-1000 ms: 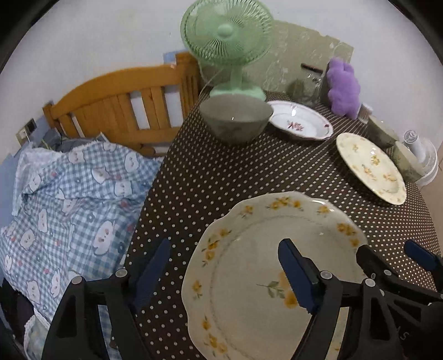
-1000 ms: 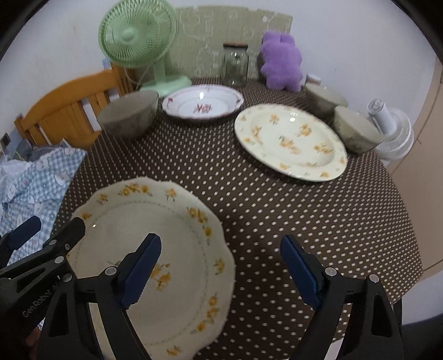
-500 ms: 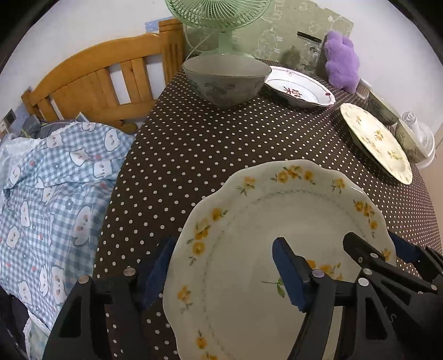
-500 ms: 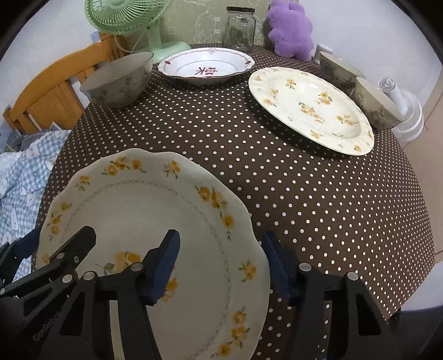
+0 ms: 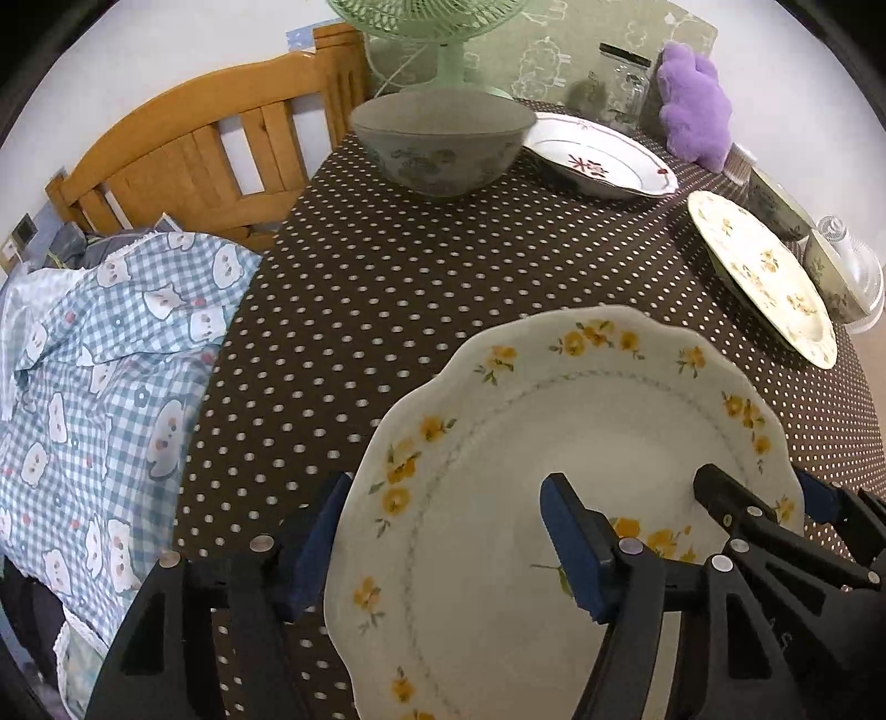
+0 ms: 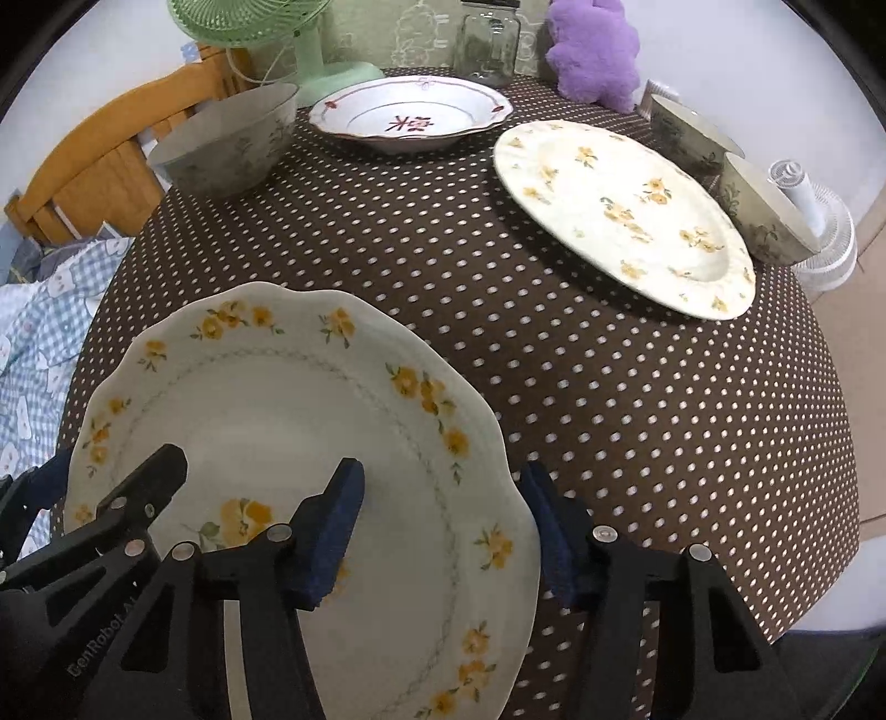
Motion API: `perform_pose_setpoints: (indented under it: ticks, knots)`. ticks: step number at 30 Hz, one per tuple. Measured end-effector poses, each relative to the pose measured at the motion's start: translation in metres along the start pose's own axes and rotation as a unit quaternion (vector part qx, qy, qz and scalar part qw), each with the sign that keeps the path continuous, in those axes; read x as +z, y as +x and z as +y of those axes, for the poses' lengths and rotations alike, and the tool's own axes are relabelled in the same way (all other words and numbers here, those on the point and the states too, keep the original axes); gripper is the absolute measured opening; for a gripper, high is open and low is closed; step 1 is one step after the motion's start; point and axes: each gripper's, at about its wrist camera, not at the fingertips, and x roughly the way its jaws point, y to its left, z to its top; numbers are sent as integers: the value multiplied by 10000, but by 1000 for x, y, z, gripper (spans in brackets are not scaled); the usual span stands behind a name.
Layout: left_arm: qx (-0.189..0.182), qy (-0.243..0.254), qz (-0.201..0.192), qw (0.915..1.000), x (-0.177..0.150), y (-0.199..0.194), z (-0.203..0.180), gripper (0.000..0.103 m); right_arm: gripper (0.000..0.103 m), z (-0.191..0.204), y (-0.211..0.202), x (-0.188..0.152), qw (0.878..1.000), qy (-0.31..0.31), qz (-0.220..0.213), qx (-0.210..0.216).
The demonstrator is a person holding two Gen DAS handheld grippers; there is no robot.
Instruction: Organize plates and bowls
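Observation:
A scalloped cream plate with yellow flowers lies at the near edge of the dotted brown table. My left gripper straddles its left rim, with one finger tucked just outside and under the rim and the other over the well. My right gripper straddles the right rim the same way; its jaws are closing with the rim between them. I see no pad pressing flat on the plate. Each gripper also shows in the other's view: the right gripper and the left gripper.
Further back stand a grey bowl, a red-trimmed deep plate, a second yellow-flowered plate and two bowls at the right edge. A green fan, a glass jar and a purple plush line the back. A checked blanket and a wooden headboard lie to the left.
Both grippers have sunk toward the near plate and tilted further down. Their jaws have narrowed, the right more than the left, and now sit close around the plate's two rims.

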Motion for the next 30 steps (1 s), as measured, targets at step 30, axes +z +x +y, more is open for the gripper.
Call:
perform_pose_setpoints:
  ticks: [30]
  knots:
    - [157, 90, 152, 9997, 16, 15, -86, 70, 62, -95, 14, 27, 9999, 58, 97, 52]
